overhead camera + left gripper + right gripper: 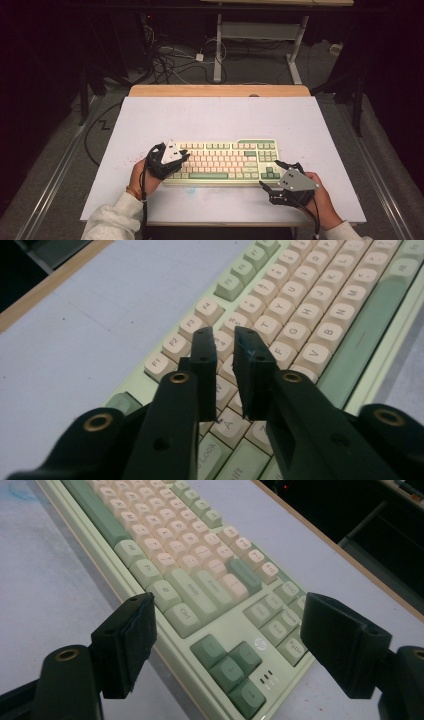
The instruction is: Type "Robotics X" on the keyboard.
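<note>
- Two grippers are in use at the near side of the keyboard [225, 161], each held in one of the person's hands.
- Right gripper [274, 176]: sits just off the keyboard's near right corner, over the white table top [210, 115]. In the right gripper view its jaws stand wide apart with nothing between the pads; the keyboard's arrow keys [230, 672] and right corner lie in the gap beyond them, not touched.
- Left gripper [181, 161]: rests over the keyboard's left end. In the left gripper view its jaws are nearly together, with a narrow slit left between the pads and no object pinched. The tips hang just above the cream letter keys [300, 315], near the number row; whether a tip touches a key cannot be told.
- Left hand [145, 175]: lies at the keyboard's near left corner; a grey sleeve [112, 220] runs off the bottom edge, and a band shows at the wrist.
- Keyboard: pale green frame, cream letter keys, green space bar [208, 175] and function row. It lies flat on the table top, in the near half, roughly centred, long side parallel to the near edge.
- Beyond the keyboard: bare white surface, then a wooden strip [220, 90] along the far edge.
- Farther still: dark floor with loose cables [170, 60] and the white legs of a second table [218, 50].
</note>
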`<action>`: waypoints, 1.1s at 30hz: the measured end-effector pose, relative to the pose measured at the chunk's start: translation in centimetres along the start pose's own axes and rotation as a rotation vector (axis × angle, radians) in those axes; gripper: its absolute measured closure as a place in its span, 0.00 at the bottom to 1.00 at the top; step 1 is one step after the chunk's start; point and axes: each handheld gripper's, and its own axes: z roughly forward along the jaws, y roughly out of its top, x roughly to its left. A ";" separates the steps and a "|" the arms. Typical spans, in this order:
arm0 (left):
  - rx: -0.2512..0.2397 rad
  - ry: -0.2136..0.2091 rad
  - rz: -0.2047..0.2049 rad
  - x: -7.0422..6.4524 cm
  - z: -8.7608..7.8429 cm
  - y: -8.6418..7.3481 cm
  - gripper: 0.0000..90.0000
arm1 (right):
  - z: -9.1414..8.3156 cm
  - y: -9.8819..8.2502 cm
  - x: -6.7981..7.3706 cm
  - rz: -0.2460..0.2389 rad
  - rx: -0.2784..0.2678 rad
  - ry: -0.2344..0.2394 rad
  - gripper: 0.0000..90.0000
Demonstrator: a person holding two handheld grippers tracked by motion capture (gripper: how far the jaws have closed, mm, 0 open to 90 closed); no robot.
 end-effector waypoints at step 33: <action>-0.077 0.064 0.006 -0.5 -0.7 0.1 0.17 | -0.1 -0.1 -0.5 0.024 -0.012 -0.012 0.26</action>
